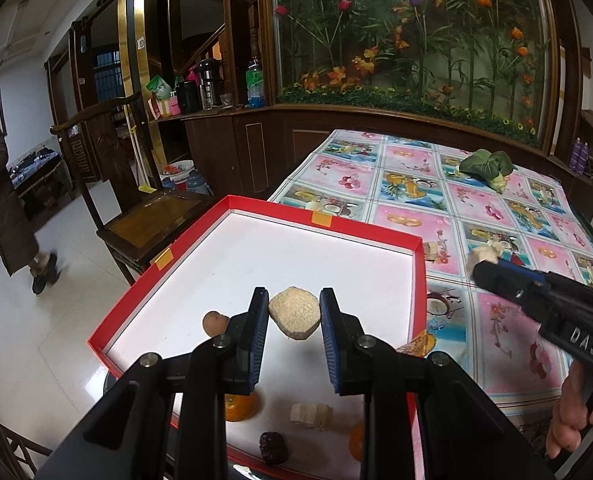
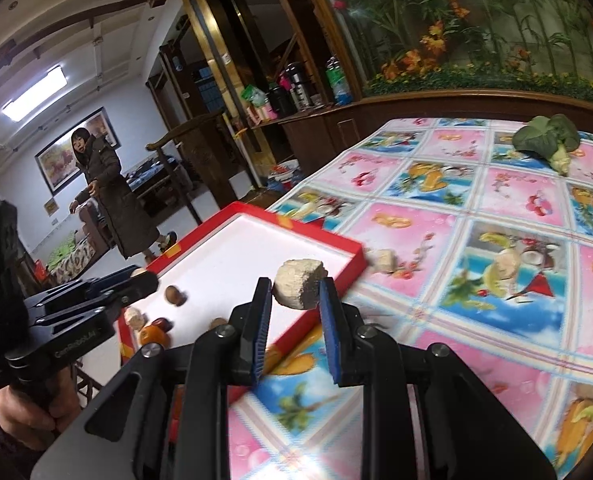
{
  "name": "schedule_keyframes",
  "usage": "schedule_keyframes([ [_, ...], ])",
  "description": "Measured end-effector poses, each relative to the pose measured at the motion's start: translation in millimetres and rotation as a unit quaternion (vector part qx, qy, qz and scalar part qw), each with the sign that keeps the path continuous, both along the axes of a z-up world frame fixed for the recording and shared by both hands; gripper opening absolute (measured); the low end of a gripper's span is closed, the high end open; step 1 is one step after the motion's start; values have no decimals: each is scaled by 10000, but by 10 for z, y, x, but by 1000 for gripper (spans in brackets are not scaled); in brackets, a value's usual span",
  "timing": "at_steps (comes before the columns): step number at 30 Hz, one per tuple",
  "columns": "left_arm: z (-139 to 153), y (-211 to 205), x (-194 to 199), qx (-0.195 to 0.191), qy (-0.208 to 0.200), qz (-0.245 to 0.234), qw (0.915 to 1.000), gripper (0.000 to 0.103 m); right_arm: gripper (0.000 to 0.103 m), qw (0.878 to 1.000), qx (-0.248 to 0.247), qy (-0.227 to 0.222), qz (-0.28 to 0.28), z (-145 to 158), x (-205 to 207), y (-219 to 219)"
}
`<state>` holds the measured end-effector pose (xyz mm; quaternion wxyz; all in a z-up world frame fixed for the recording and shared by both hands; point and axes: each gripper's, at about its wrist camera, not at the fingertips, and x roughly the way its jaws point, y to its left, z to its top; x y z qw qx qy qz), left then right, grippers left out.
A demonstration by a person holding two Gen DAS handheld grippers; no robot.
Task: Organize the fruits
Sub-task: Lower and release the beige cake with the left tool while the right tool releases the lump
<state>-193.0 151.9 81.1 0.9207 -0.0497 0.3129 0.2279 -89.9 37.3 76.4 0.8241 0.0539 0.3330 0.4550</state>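
Observation:
My left gripper [image 1: 293,293] is shut on a pale beige chunk [image 1: 294,316] and hangs above the white floor of the red-rimmed tray [image 1: 418,264]. In the tray lie a brown round fruit [image 1: 215,322], an orange [image 1: 240,407], a banana piece [image 1: 311,415] and a dark red date [image 1: 274,447]. My right gripper [image 2: 295,282] is shut on a second beige chunk [image 2: 300,285], just off the tray's right corner [image 2: 352,258]. The left wrist view shows this right gripper [image 1: 479,269] over the tablecloth. The left gripper [image 2: 149,279] shows at the left of the right wrist view.
Another beige chunk [image 2: 382,260] lies on the fruit-print tablecloth [image 2: 476,200] beside the tray. A green leafy vegetable [image 2: 546,138] sits at the far side. A wooden chair [image 1: 136,216] stands left of the table, and a person in a long dark coat [image 2: 112,196] stands beyond it.

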Motion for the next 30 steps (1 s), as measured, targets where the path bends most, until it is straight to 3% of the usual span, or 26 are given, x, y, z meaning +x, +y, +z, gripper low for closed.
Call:
schedule_keyframes([
  [18, -135, 249, -11, -122, 97, 242, 9996, 25, 27, 9984, -374, 233, 356, -102, -263, 756],
  [30, -287, 434, 5, -229, 237, 463, 9984, 25, 27, 9957, -600, 303, 645, -206, -369, 839],
])
